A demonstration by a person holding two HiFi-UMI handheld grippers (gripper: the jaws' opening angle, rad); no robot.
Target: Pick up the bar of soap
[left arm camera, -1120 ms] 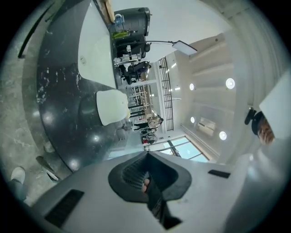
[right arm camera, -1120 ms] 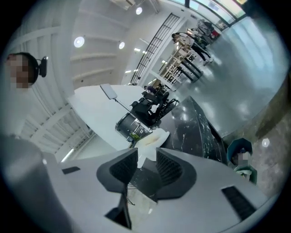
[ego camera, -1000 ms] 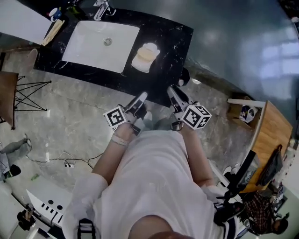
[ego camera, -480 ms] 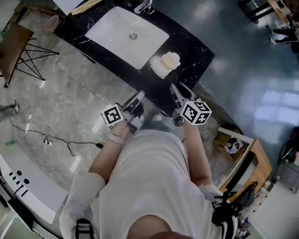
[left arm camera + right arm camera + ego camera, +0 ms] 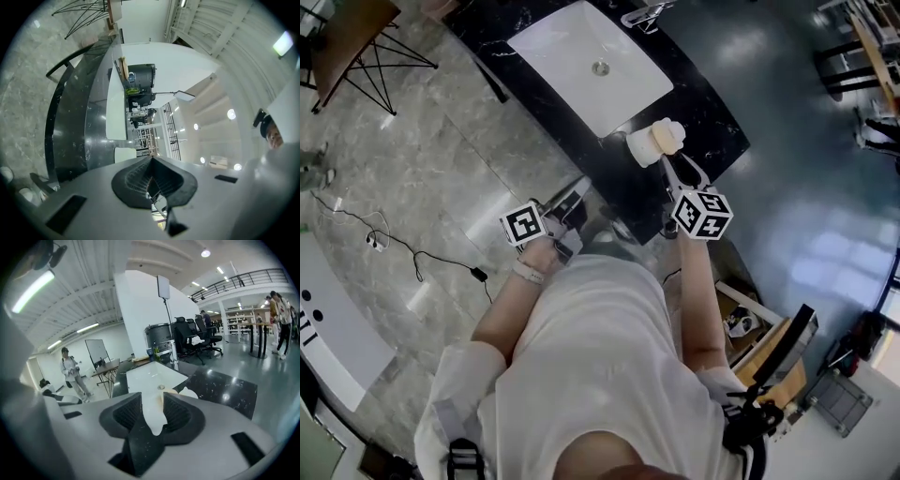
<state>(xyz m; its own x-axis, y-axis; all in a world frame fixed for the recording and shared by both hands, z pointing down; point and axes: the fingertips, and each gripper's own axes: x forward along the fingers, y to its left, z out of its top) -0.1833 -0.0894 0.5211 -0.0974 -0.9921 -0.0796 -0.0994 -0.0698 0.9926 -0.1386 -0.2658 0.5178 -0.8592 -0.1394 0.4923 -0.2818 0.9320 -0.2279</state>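
Note:
A pale yellow bar of soap (image 5: 664, 134) lies on a white dish (image 5: 643, 148) on the black counter (image 5: 712, 112), right of the white sink (image 5: 581, 66). My right gripper (image 5: 680, 169) hovers just short of the dish, its jaws a little apart with nothing between them. In the right gripper view the soap (image 5: 169, 391) and dish (image 5: 190, 393) show just beyond the gap of that gripper (image 5: 152, 397). My left gripper (image 5: 577, 195) is held off the counter's front edge, away from the soap. In the left gripper view its tips (image 5: 151, 159) meet and hold nothing.
A faucet (image 5: 647, 14) stands behind the sink. A chair with black wire legs (image 5: 356, 37) and a cable (image 5: 394, 253) are on the marble floor at the left. A wooden stand (image 5: 769, 347) is at the right. A person (image 5: 72, 371) stands far off.
Both grippers have moved toward the counter while the head view swung round. The right gripper has rolled and come up close to the soap dish; the left still trails by the counter's edge.

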